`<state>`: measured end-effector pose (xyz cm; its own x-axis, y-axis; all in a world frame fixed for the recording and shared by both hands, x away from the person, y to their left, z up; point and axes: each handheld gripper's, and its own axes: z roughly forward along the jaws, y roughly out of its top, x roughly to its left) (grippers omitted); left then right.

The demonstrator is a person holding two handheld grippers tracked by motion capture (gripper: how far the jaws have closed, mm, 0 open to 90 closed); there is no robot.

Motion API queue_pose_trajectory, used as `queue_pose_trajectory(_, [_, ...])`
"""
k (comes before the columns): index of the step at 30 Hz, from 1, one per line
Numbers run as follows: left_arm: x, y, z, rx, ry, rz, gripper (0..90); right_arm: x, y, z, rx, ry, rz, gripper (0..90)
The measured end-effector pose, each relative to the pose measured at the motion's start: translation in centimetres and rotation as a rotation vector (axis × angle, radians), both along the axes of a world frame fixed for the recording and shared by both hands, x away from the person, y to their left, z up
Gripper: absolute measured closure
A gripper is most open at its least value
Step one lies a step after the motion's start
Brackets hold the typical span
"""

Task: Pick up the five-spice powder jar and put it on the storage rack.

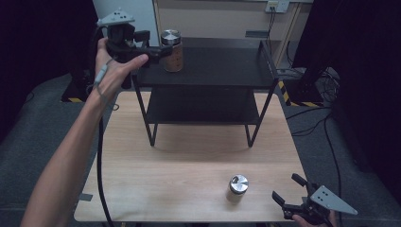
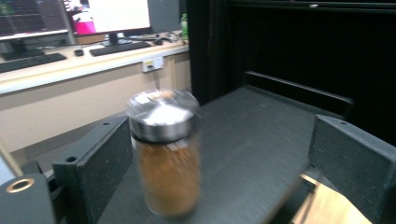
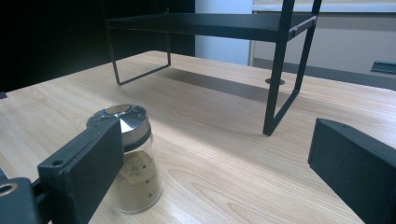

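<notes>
Jars of powder are the objects being handled, and the scene is described from its largest element down. A light wooden desk [image 1: 189, 175] carries a black two-tier shelf [image 1: 222, 61], whose upper tier stands well above the desk surface. On the left part of that upper tier the brown-filled jar [image 1: 172, 50] is seen upright, its long axis vertical and its steel lid uppermost. The left hand-held gripper [image 1: 161, 48] is held at jar height by the left hand [image 1: 113, 66], its jaws spread wide; in the left gripper view the brown-filled jar [image 2: 164, 154] lies between the jaws, just beside one of them (contact cannot be told through the blur) and well apart from the other. A second, paler-filled jar [image 1: 238, 187] stands upright on the near right part of the desk. The right hand-held gripper [image 1: 289, 188] rests near the desk's near right corner, jaws likewise spread, with the paler-filled jar [image 3: 130, 161] lying just ahead and to its left. The coming move is judged to turn on this: each jar is nearer its own side's gripper, and a horizontal approach across the vertical axis is called for.
</notes>
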<state>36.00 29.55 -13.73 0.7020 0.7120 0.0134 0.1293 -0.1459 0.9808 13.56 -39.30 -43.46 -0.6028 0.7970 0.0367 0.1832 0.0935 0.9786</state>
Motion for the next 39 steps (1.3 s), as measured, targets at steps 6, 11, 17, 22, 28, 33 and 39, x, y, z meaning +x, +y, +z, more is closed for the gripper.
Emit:
queue_pose_trajectory(6, [-2.8, 1.0, -2.2, -0.022, -0.024, -0.033, 5.4, 0.0, 0.1, 0.0, -0.002, 0.000, 0.001, 4.3])
queue_pose_trajectory(11, [-4.7, 1.7, -3.8, -0.013, -0.036, -0.052, 5.3, 0.0, 0.1, 0.0, -0.003, -0.002, 0.007, 4.3])
queue_pose_trajectory(17, [-6.3, 2.6, -6.1, -0.003, -0.034, -0.078, 4.7, 0.1, 0.1, 0.1, -0.007, -0.001, 0.010, 4.3])
queue_pose_trajectory(22, [-7.5, 2.9, -8.2, 0.008, -0.029, -0.061, 4.8, 0.1, 0.1, 0.1, -0.009, -0.001, 0.012, 4.3])
queue_pose_trajectory(28, [-8.0, 3.1, -10.6, 0.005, -0.001, -0.065, 4.8, 0.1, 0.2, 0.1, -0.009, -0.001, 0.010, 4.3])
queue_pose_trajectory(33, [-8.5, 3.4, -12.7, 0.010, -0.020, -0.103, 4.6, 0.1, 0.1, 0.1, -0.010, 0.000, 0.009, 4.3])
queue_pose_trajectory(39, [-8.7, 3.9, -15.4, -0.010, -0.025, -0.151, 4.7, 0.1, 0.2, 0.1, -0.012, 0.002, 0.012, 4.3])
